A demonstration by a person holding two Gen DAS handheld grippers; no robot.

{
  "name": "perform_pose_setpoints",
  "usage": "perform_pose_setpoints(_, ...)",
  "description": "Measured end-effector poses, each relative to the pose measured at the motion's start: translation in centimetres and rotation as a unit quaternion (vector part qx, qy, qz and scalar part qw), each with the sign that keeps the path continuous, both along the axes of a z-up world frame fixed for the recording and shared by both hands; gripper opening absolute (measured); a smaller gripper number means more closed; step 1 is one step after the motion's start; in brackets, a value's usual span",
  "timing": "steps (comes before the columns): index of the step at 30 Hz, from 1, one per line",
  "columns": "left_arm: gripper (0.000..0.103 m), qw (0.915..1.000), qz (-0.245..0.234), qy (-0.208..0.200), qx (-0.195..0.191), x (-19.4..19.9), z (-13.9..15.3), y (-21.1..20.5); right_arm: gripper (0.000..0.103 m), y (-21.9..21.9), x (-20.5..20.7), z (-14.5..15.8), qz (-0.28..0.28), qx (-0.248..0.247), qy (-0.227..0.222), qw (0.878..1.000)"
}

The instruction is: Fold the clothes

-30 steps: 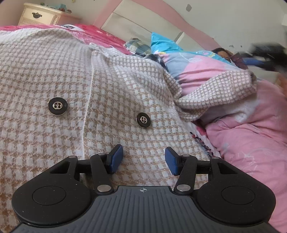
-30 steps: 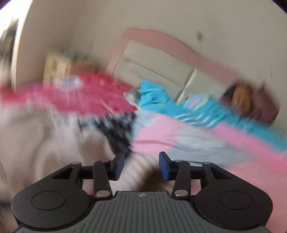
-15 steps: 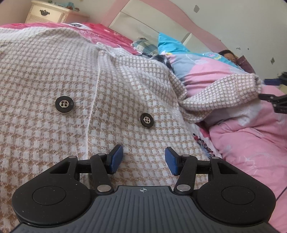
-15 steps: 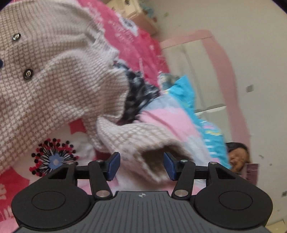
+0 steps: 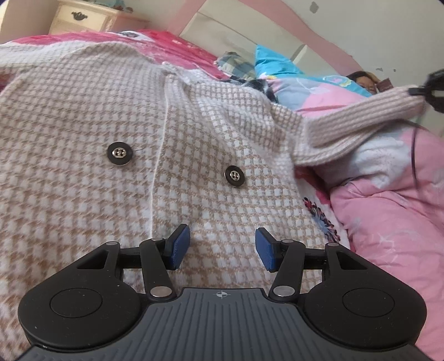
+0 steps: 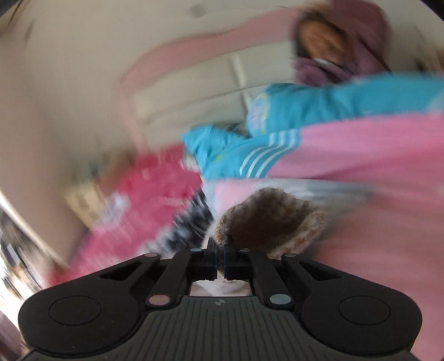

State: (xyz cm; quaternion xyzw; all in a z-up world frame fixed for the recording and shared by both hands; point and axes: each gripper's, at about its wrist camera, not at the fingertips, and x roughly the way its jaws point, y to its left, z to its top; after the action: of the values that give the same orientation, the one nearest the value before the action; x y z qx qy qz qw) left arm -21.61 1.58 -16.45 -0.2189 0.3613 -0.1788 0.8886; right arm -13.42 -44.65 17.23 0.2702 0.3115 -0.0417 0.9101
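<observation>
Pink bedding (image 5: 388,222) covers the bed, with a pink headboard (image 5: 327,36) and a cream nightstand (image 5: 83,18) behind. Spread flat over the bed's middle lies the checked cardigan (image 5: 83,111), two black buttons (image 5: 120,153) on its front. Its right sleeve (image 5: 358,116) is lifted off the bedding toward the bed's right edge, the ribbed cuff (image 6: 266,219) pinched in the right gripper (image 6: 219,259), whose jaws are clamped tight on the cuff's rim. Just above the cardigan's near hem hovers the left gripper (image 5: 222,247), jaws parted, nothing between them. That right-hand view is heavily blurred.
</observation>
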Motion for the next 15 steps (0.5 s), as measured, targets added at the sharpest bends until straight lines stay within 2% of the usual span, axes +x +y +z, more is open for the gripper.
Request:
perform_pose_setpoints(3, 0.052, 0.9997, 0.014, 0.013, -0.015, -0.6, 0.9, 0.4, 0.004, -2.7, -2.5, 0.4, -0.028, 0.093, -0.03, 0.995)
perform_pose_setpoints(7, 0.052, 0.9988, 0.035, 0.021, -0.028, -1.5, 2.5, 1.0, 0.004, -3.6, -4.6, 0.3, -0.03, 0.17, -0.051, 0.984)
perform_pose_setpoints(11, 0.053, 0.9953, 0.064, 0.038, -0.062, -2.6, 3.7, 2.2, 0.004, -2.2, -5.3, 0.4, -0.008, 0.21, -0.07, 0.975)
perform_pose_setpoints(15, 0.053, 0.986, 0.108, 0.062, -0.111, -4.1, 4.6, 4.6, 0.004, 0.6, -5.5, 1.0, 0.028, 0.229, -0.093, 0.969)
